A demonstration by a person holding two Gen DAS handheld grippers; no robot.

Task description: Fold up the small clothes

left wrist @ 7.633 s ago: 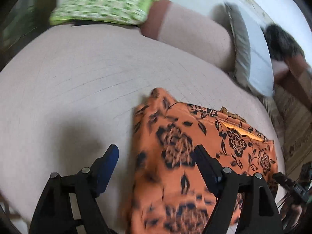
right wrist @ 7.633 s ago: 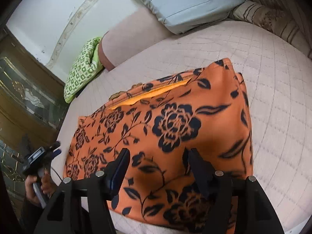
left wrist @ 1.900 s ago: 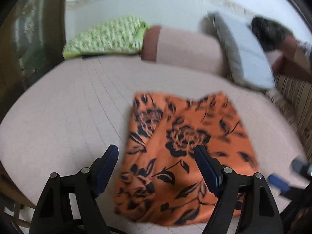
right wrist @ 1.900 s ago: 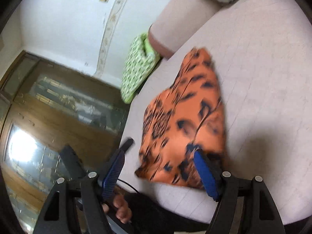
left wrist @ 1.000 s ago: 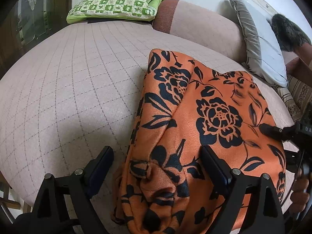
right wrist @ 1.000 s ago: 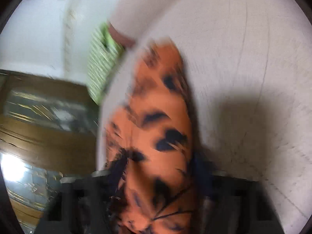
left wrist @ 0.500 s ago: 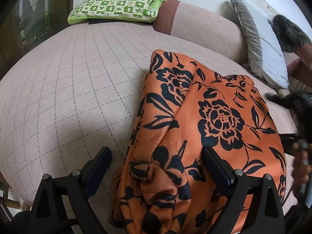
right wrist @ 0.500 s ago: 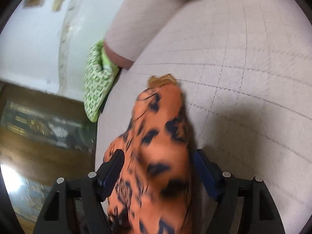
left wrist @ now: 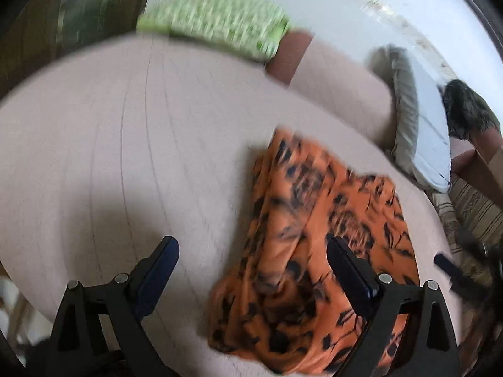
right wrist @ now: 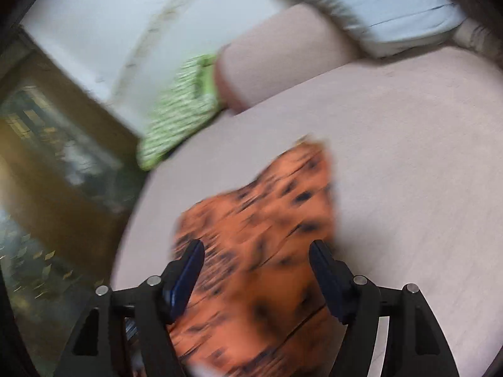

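The bed (left wrist: pixel 132 132) fills most of both views, covered in a pale pinkish quilted spread. A long bolster (left wrist: pixel 339 84) in the same pinkish cloth lies along its far edge, upper right of the left wrist frame. A green checked cushion (left wrist: pixel 217 25) sits at the top centre there, and a grey-blue pillow (left wrist: pixel 421 125) leans at the right edge. The orange garment (left wrist: pixel 317 238) with black flowers lies bunched and folded on the bed, lower right of centre in the left wrist frame, lower centre in the right wrist frame (right wrist: pixel 267 245) (both views are smeared by motion). The left gripper (left wrist: pixel 251 270) has its fingers spread wide and released, one over bare bedspread, the other over the garment. The right gripper (right wrist: pixel 256 270) is likewise released, its fingers spread above the garment, grasping nothing.
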